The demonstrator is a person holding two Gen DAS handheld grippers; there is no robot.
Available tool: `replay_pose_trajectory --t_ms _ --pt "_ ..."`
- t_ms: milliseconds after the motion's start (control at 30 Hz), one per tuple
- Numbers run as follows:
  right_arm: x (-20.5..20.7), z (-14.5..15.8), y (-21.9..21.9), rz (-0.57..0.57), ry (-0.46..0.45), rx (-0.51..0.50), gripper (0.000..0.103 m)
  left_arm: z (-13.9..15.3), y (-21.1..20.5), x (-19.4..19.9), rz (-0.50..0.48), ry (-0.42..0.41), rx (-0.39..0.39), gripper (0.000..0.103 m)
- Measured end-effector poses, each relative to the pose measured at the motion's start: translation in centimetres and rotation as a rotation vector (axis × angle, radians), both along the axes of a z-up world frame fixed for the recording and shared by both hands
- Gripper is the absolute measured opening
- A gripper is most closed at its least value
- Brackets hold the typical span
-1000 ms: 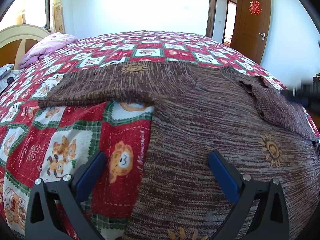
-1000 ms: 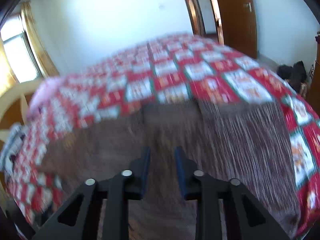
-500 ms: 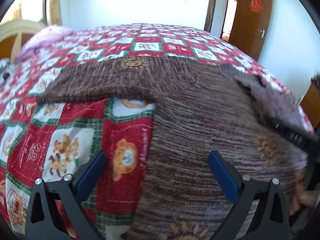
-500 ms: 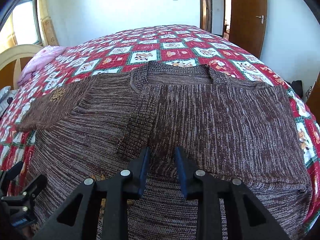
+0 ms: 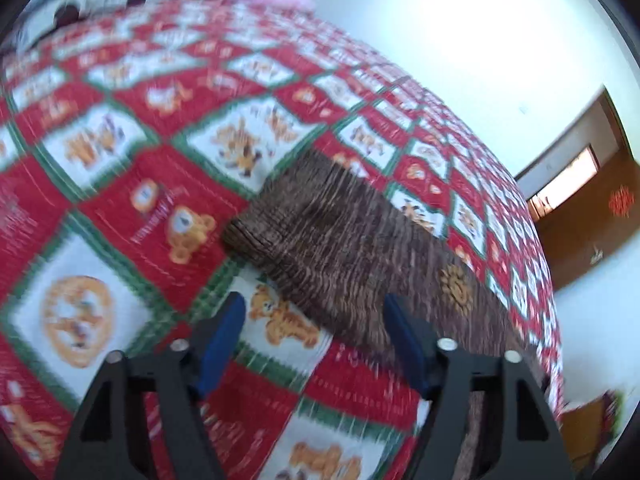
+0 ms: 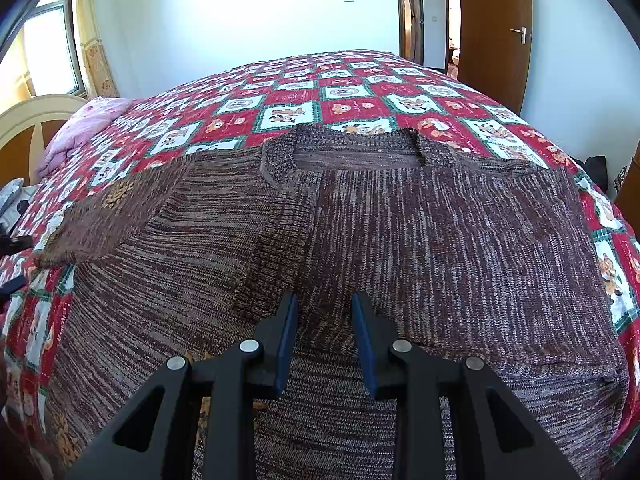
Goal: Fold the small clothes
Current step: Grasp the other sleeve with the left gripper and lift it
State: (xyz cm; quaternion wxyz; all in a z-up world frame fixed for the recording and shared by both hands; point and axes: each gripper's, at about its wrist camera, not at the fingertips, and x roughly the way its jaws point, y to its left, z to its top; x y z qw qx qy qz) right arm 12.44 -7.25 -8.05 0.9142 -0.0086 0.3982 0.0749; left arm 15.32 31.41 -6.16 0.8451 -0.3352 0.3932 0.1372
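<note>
A brown knitted sweater (image 6: 400,248) lies flat on the bed. Its right sleeve is folded in over the body; its left sleeve (image 6: 108,216) stretches out to the left. In the left wrist view the left sleeve (image 5: 340,240) with its cuff end lies just ahead. My left gripper (image 5: 314,312) is open and empty, just above the sleeve's near edge; this view is blurred. My right gripper (image 6: 324,308) hovers over the sweater's lower middle, jaws a narrow gap apart, holding nothing.
The bed carries a red, white and green patchwork quilt (image 6: 320,92). A pink pillow (image 6: 88,124) and a headboard (image 6: 36,120) are at the far left. A brown door (image 6: 496,28) stands at the back right.
My left gripper has swung left and now faces the outstretched left sleeve's cuff. My right gripper has stayed nearly still over the sweater's body since half a second ago.
</note>
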Motion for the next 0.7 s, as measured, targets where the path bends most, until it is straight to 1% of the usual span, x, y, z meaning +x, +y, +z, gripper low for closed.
replay_pose_trajectory --t_ms 67,133,167,200,233,267,300,333,400,567,700 --pt "0.0 0.0 0.0 0.000 0.000 0.003 0.030 -1.1 0.5 1.1 0.032 0.015 -0.050 0.070" --pt "0.0 0.0 -0.1 0.000 0.000 0.005 0.030 -1.0 0.4 1.3 0.070 -0.005 -0.048 0.070" --pt "0.0 0.0 -0.1 -0.001 0.000 0.005 0.030 -1.0 0.5 1.5 0.072 -0.011 -0.045 0.069" --pt "0.0 0.0 -0.1 -0.001 0.000 0.006 0.030 -1.1 0.5 1.8 0.078 -0.016 -0.041 0.061" --pt "0.0 0.0 -0.1 -0.001 0.000 0.008 0.030 -1.1 0.6 2.1 0.084 -0.019 -0.037 0.045" --pt "0.1 0.0 -0.1 -0.002 0.000 0.010 0.030 -1.3 0.7 2.3 0.090 -0.017 -0.032 0.037" --pt "0.1 0.0 -0.2 -0.002 0.000 0.012 0.031 -1.5 0.9 2.4 0.099 -0.009 -0.026 0.021" --pt "0.1 0.0 -0.2 -0.002 0.000 0.014 0.031 -1.7 1.1 2.4 0.112 -0.002 -0.014 0.013" --pt "0.1 0.0 -0.2 -0.003 0.000 0.018 0.031 -1.8 1.3 2.6 0.107 -0.010 -0.006 0.013" --pt "0.1 0.0 -0.3 -0.003 -0.001 0.021 0.031 -1.0 0.5 3.0 0.061 -0.013 0.066 0.008" --pt "0.1 0.0 -0.4 -0.004 -0.002 0.031 0.031 0.9 -1.3 3.6 0.002 -0.065 0.106 0.007"
